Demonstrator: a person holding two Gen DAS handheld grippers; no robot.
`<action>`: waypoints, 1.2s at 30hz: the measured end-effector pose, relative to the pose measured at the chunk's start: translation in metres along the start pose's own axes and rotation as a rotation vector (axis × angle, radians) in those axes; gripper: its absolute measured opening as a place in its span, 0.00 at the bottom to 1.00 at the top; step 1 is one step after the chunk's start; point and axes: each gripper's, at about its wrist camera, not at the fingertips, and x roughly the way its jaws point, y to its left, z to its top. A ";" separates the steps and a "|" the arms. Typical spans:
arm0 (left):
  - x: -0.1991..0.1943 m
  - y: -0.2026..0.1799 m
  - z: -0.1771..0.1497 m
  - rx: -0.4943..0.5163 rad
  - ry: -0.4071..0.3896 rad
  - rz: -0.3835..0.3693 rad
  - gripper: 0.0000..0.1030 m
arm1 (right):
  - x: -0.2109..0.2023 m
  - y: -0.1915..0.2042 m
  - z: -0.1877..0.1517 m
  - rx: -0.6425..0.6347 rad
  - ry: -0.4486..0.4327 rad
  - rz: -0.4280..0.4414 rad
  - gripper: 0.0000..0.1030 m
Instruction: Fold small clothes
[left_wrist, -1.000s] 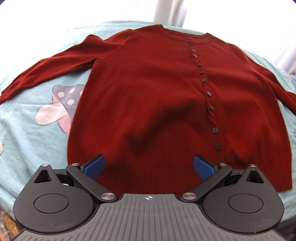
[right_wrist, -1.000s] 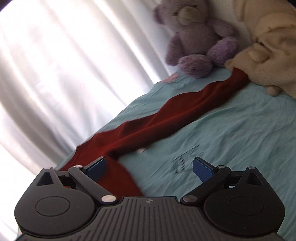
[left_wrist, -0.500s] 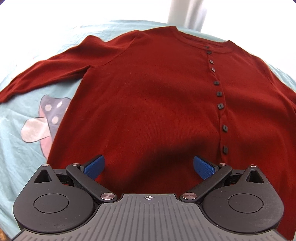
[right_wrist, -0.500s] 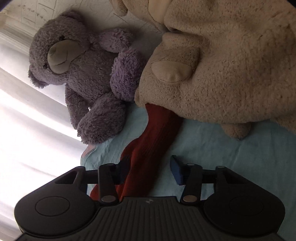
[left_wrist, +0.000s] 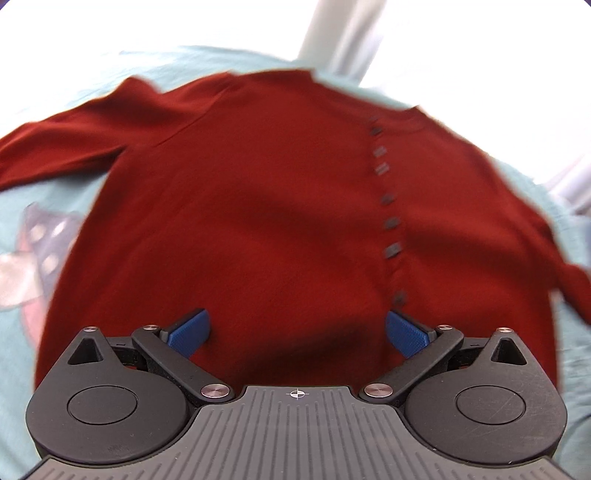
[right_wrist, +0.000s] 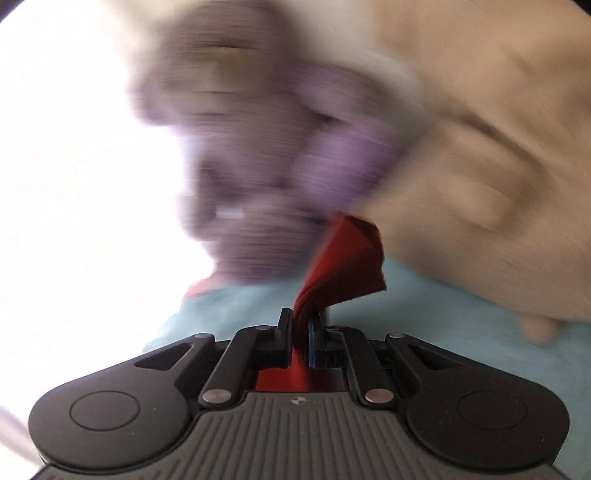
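A dark red buttoned cardigan (left_wrist: 266, 206) lies flat, front up, on a light blue sheet (left_wrist: 22, 302). Its left sleeve (left_wrist: 59, 147) stretches out to the left. My left gripper (left_wrist: 297, 330) is open and empty, its blue pads (left_wrist: 188, 328) hovering over the lower body of the cardigan. My right gripper (right_wrist: 301, 328) is shut on the cuff end of the cardigan's other sleeve (right_wrist: 343, 258), which bunches up out of the jaws above the sheet (right_wrist: 443, 325). The right wrist view is blurred by motion.
A purple teddy bear (right_wrist: 266, 147) and a beige plush toy (right_wrist: 480, 147) sit close behind the held sleeve. A mushroom print (left_wrist: 33, 251) marks the sheet left of the cardigan. Bright white curtains (left_wrist: 461, 48) hang beyond the bed.
My right gripper has closed on the sleeve cuff near the plush toys and lifted it. My left gripper has moved forward over the cardigan body, still open.
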 end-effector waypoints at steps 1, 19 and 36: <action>-0.001 0.000 0.006 0.001 -0.008 -0.048 1.00 | -0.007 0.029 -0.005 -0.046 0.006 0.085 0.07; 0.074 0.015 0.084 -0.139 0.133 -0.558 0.94 | -0.012 0.151 -0.175 -0.342 0.595 0.418 0.39; 0.099 0.014 0.084 -0.172 0.256 -0.536 0.70 | -0.024 0.109 -0.162 -0.180 0.563 0.356 0.49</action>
